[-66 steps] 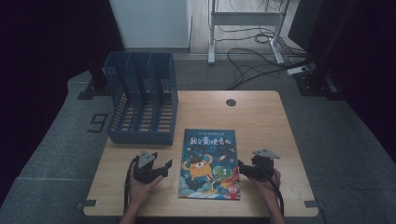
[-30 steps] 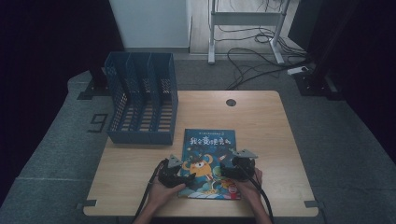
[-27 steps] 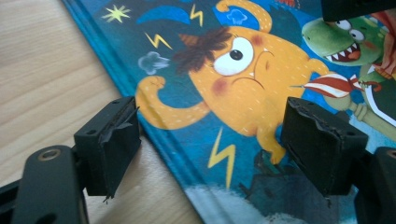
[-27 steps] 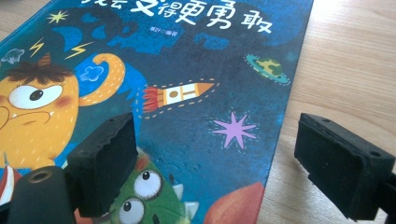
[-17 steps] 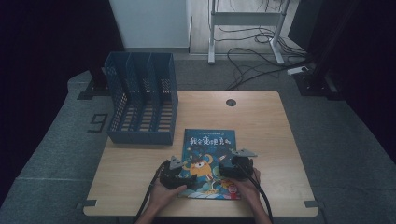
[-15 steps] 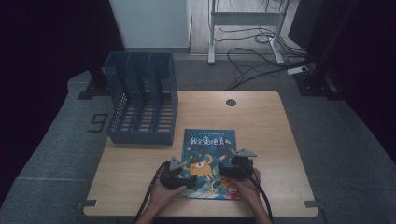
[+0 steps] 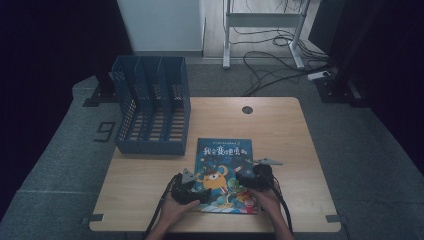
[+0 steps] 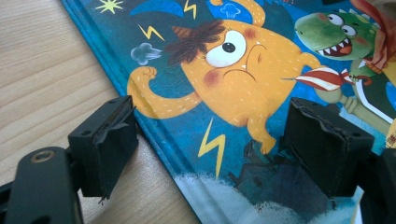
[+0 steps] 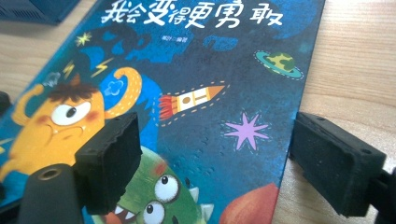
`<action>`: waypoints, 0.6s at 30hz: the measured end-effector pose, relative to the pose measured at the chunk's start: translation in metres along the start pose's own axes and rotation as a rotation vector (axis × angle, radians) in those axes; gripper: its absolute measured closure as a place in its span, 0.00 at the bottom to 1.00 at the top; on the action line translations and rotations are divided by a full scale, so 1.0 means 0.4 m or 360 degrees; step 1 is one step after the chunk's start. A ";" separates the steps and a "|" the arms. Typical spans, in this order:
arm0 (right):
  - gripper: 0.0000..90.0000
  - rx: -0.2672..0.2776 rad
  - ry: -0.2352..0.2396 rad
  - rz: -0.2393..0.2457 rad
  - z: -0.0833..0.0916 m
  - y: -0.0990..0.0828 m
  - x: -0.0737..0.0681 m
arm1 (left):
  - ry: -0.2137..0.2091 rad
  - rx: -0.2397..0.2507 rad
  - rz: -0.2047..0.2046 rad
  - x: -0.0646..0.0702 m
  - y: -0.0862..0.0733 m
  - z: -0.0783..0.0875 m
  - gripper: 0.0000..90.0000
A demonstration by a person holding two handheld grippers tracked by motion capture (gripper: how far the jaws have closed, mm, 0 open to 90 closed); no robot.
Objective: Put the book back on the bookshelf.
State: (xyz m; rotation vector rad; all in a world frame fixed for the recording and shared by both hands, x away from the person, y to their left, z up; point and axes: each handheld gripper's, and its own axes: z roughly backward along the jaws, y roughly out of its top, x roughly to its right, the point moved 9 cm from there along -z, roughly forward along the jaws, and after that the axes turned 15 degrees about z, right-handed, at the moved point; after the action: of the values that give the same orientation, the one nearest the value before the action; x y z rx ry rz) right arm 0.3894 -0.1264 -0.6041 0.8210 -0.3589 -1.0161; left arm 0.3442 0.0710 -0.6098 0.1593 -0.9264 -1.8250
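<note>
- Right now your picture book (image 7: 223, 173) lies flat, cover up, on the near middle of the wooden counter (image 7: 280, 130); blue cover, orange one-eyed monster, green toothy creature, white title across the top.
- Left tongs (image 7: 192, 189) sit over the book's near left corner. In the left gripper view the book's left edge (image 8: 154, 135) runs between the two jaws: one pad over bare wood, the other over the cover. Jaws stand apart, nothing pinched.
- Right tongs (image 7: 252, 179) sit over the near right part of the cover. In the right gripper view the book's right edge (image 9: 292, 116) lies between the jaws, one pad above the cover, one above the wood. Jaws apart, though they have just been narrowing a little; pads press on nothing.
- Whether either pad touches the cover, you cannot tell.
- Your hands hold both tongs from the near edge, cables trailing back.
- Blue slotted file rack (image 7: 152, 107) stands at the far left of the counter, just beyond the book's far left corner.
- Dark round cable hole (image 7: 247, 109) sits near the far edge.
</note>
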 end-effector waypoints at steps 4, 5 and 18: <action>0.19 -0.0001 0.0009 -0.0016 0.002 0.001 0.001 | -0.0006 0.0000 0.0001 0.000 0.000 0.001 0.19; 0.19 -0.0001 0.0009 -0.0016 0.002 0.001 0.001 | -0.0006 0.0000 0.0001 0.000 0.000 0.001 0.19; 0.23 0.0016 0.0030 -0.0049 0.017 0.008 0.002 | -0.0029 -0.0001 0.0013 -0.002 -0.001 0.003 0.19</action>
State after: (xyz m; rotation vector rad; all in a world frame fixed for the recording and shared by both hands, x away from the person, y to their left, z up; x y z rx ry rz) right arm 0.3878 -0.1292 -0.5973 0.8470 -0.3365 -1.0350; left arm 0.3437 0.0724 -0.6093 0.1389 -0.9379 -1.8216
